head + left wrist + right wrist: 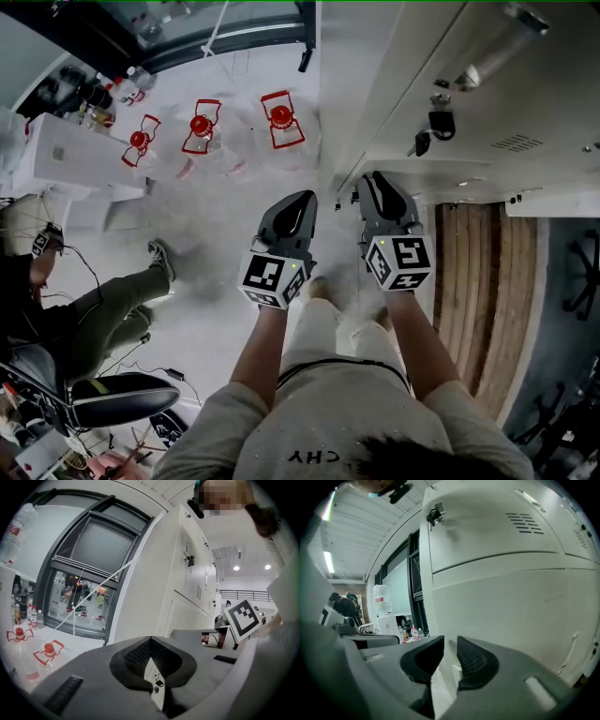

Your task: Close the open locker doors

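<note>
Both near the locker door [501,606]: left gripper [150,640] fingers together, right gripper [450,644] fingers apart (empty).

Floor: a pale grey speckled floor [225,234], with a band of brown wooden planks [478,281] at the right of the head view. Three clear plastic water jugs with red caps and handles [202,127] stand in a row on the grey area. A low white cabinet [66,159] near them carries small bottles. A black swivel chair [122,398] stands at lower left.

Window: a large dark-framed glazed window [89,569] adjoins a plain white wall [145,597].

Lighting: round recessed ceiling lamps [236,567] and a long strip lamp [329,562] in a white ribbed ceiling [361,522] are lit.
</note>
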The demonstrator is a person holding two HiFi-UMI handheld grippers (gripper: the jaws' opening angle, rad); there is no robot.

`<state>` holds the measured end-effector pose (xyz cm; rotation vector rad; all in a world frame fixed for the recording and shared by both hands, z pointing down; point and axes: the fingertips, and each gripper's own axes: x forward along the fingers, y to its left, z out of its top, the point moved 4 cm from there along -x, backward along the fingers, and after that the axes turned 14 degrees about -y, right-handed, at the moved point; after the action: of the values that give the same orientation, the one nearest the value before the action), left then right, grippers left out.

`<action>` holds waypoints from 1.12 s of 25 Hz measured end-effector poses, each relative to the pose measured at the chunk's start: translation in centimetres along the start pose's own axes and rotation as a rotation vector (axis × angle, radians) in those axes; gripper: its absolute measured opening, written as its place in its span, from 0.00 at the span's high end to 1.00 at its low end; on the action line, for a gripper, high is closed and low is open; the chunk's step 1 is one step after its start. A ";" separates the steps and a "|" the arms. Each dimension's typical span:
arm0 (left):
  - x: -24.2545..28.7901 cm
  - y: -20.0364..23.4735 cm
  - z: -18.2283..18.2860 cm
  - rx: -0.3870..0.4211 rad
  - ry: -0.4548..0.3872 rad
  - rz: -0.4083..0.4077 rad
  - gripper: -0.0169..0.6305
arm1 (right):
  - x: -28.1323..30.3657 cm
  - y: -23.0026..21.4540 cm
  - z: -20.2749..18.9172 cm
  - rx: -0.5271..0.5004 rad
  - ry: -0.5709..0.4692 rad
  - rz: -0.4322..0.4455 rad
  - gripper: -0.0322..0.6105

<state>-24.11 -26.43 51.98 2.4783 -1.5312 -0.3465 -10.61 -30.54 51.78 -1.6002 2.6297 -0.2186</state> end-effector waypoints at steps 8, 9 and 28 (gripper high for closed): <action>-0.7 1.0 0.5 0.002 -0.002 0.019 0.98 | 1.0 -0.1 0.0 0.003 -0.003 -0.014 0.82; -0.8 1.1 0.5 0.002 -0.002 0.023 0.98 | 1.0 -0.2 0.0 0.003 -0.004 -0.016 0.82; -2.3 -2.6 2.7 0.048 -0.039 0.053 0.98 | -3.8 -1.3 2.9 -0.012 -0.056 0.067 0.95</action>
<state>-23.70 -23.40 48.86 2.4754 -1.6357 -0.3563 -7.40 -28.02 48.96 -1.4965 2.6419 -0.1530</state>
